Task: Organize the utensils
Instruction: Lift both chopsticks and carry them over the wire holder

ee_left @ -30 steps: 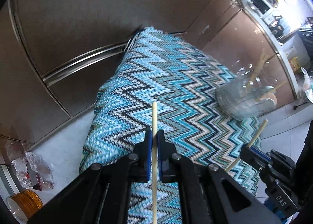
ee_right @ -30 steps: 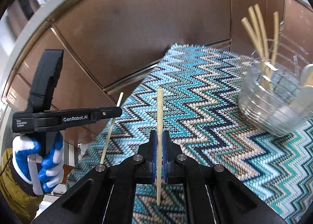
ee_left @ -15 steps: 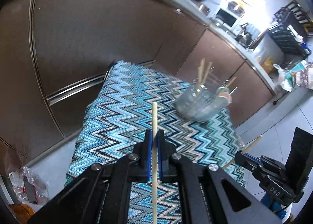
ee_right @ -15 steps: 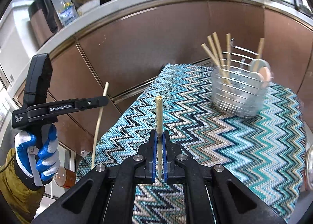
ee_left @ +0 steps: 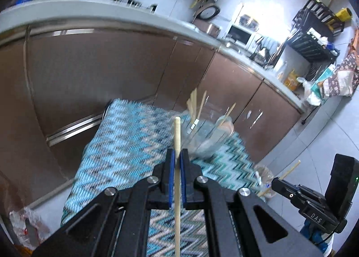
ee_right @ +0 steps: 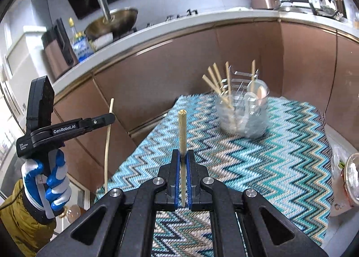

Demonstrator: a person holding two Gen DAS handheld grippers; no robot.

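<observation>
Since a moment ago both views have tilted up and drawn back: the kitchen counter and wall fill the upper half, and the clear wire-ribbed utensil holder (ee_right: 243,111) sits smaller and farther off on the cloth.

Nearest, the left gripper (ee_left: 177,167) has its blue-padded jaws pinched on a thin pale wooden chopstick (ee_left: 177,167) that stands upright, running from below the jaws to well above them. The right gripper (ee_right: 183,167) is likewise clamped on a second, thicker-looking wooden chopstick (ee_right: 182,133), its blunt end pointing up. In the right view the left gripper (ee_right: 111,119) appears at the left in a blue-and-white gloved hand (ee_right: 48,180), its chopstick hanging long below the jaws.

Both held chopsticks are above the near half of the blue, teal and white zigzag-knit cloth (ee_right: 280,156), well apart from the holder. The cloth between grippers and holder is bare. Its left edge drops off beside the brown cabinet fronts (ee_right: 157,77); a plastic bag (ee_right: 341,167) lies at its right edge.

The holder stands near the far edge, just before the cabinets. It holds about six wooden sticks leaning outward; blur makes the count uncertain, and there are two or so spoon-like pieces. Two chopsticks are held, one per gripper.

Farthest, the white countertop (ee_right: 179,23) carries a metal wok (ee_right: 112,21).
</observation>
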